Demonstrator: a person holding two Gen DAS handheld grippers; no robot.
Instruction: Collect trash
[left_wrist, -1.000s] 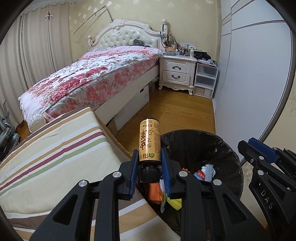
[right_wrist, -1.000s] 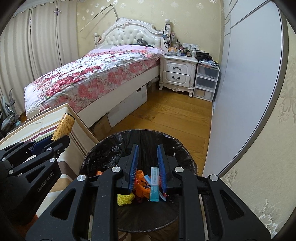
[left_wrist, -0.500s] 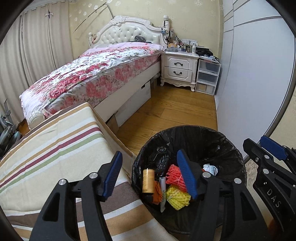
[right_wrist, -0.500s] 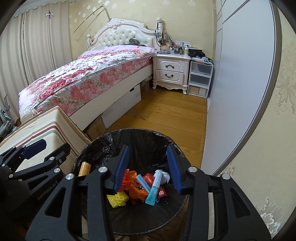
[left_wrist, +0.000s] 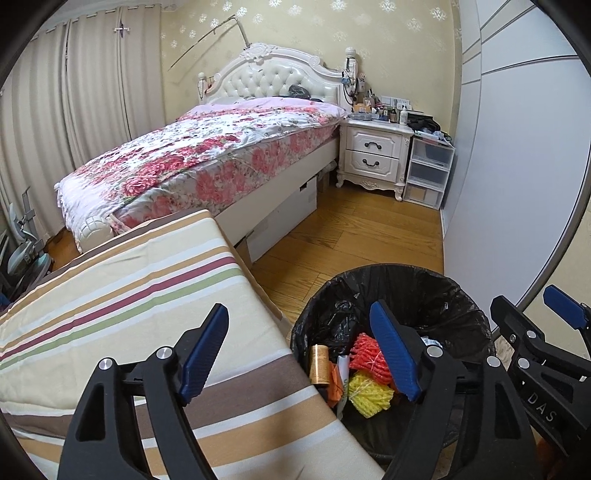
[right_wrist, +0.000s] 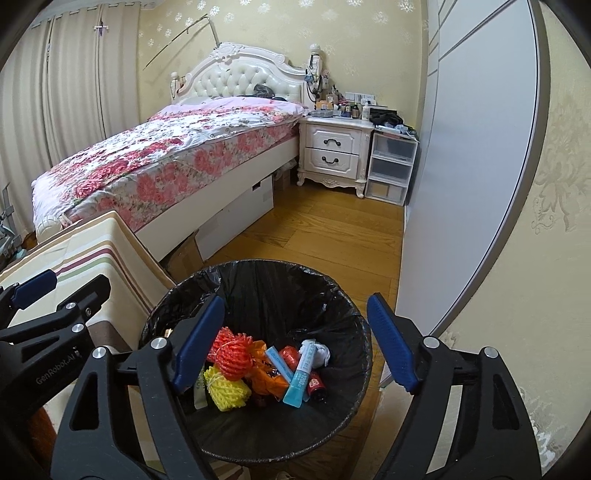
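Black liner bag, bin (right_wrist: 255, 295) sits on the wood floor (right_wrist: 325, 236) just beside the striped cushion (left_wrist: 110, 295) and near the grey wardrobe door (right_wrist: 461, 166). My left gripper (left_wrist: 303, 350) hangs over the cushion edge and the bin's near rim, jaws opening, already wide, nothing between the pads. My right gripper (right_wrist: 295, 343) is over the bin mouth, jaws also opening and wide, nothing pinched; trash shows below the gap, not touching the fingers. Bottle (left_wrist: 319, 363) lies in the bin against its left wall, brown and gold label, looks roughly upright or leaning, hard to say through the fisheye. In the bin with it: red net (right_wrist: 229, 352), yellow net (right_wrist: 225, 389) just below it, orange wrapper (right_wrist: 266, 380) in the middle, blue tube (right_wrist: 301, 374) lying tilted across the pile, a small red can (right_wrist: 317, 386) touching the tube's right side, a crumpled white scrap (right_wrist: 323, 352) at the back right. From the left wrist view the right gripper's blue pad shows at the far right, apart from the bin rim. From the right wrist view the left gripper's arm sits at the far left over the cushion. Background: bed (left_wrist: 207, 158) with floral cover, white nightstand (left_wrist: 373, 155), plastic drawers (left_wrist: 428, 170) beside it, curtains (left_wrist: 74, 110) on the left.
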